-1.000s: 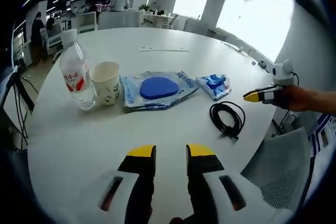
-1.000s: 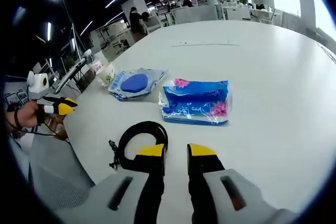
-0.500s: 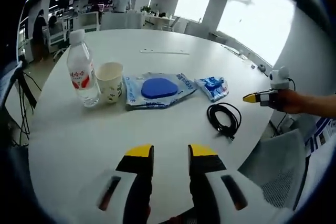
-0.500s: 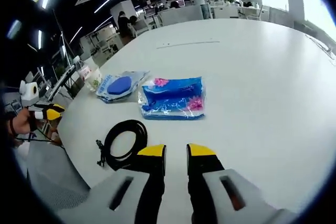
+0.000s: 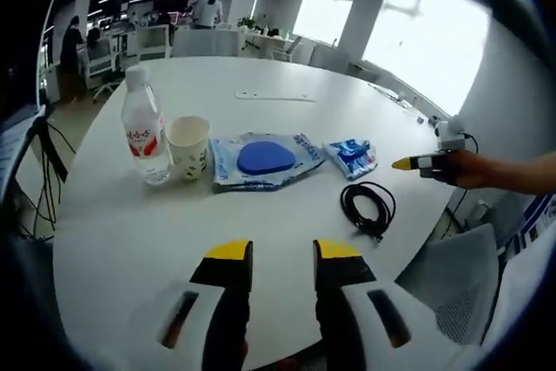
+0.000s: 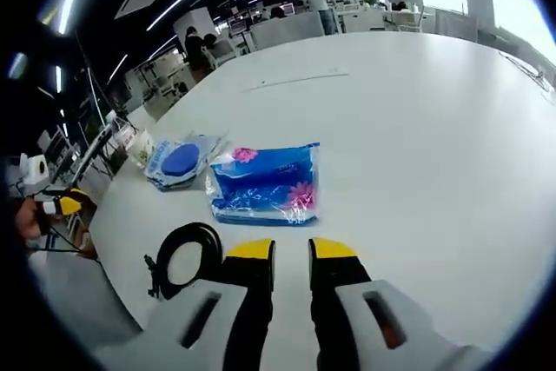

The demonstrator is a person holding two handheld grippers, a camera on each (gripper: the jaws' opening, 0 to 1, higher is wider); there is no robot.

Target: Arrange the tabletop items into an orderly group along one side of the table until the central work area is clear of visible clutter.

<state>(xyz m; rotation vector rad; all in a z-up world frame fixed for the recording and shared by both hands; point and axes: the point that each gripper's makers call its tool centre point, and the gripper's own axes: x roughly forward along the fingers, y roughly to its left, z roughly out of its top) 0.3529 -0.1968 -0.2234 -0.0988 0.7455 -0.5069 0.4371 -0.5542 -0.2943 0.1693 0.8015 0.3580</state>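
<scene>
On the round white table (image 5: 130,232) a water bottle (image 5: 145,135), a paper cup (image 5: 189,147), a clear pouch with a blue disc (image 5: 263,159) and a blue tissue pack (image 5: 353,155) lie in a row. A coiled black cable (image 5: 368,208) sits nearer the edge. My left gripper (image 5: 283,254) hovers over the near rim, jaws close together and empty. A hand holds my right gripper (image 5: 401,164) at the right. In the right gripper view, my right gripper (image 6: 292,251) is shut and empty just short of the tissue pack (image 6: 265,184), with the cable (image 6: 182,254) to its left. The left gripper (image 6: 68,206) shows far left.
Beyond the pack lie the pouch (image 6: 178,161) and the cup (image 6: 139,147). A thin white strip (image 5: 272,96) lies far across the table. A grey chair (image 5: 452,288) stands by the right rim. Desks and people fill the office behind.
Both cameras have pulled back a little, so the items look smaller and have shifted in view. No item has moved on the table, and both grippers stay empty.
</scene>
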